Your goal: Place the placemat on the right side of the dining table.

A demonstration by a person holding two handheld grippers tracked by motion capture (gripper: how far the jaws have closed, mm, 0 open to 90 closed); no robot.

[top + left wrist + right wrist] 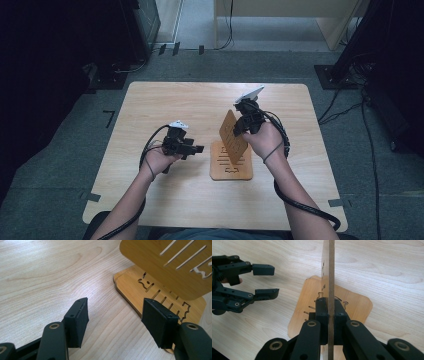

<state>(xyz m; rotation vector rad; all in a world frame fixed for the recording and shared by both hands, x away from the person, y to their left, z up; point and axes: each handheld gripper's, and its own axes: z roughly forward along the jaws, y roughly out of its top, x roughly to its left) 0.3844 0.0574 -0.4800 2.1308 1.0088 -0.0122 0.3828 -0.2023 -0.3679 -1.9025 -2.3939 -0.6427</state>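
A thin wooden board with cut slots (231, 167) lies flat on the table, near the middle. A second slotted board (232, 130) stands tilted above it, with my right gripper (241, 128) shut on its edge. In the right gripper view the held board (331, 270) is edge-on between the jaws (331, 307), over the flat board (358, 302). My left gripper (198, 148) is open just left of the flat board, with nothing between its fingers. Its jaws (115, 312) point at the flat board's corner (128, 281), under the held board (160, 265). The left gripper (267, 280) shows open from the right gripper's side.
The light wooden table (165, 100) has bare surface to the left and behind the boards. Cables (345, 107) run over the grey floor at the right. Dark equipment (65, 45) stands at the left, and a pale wooden unit (280, 15) at the back.
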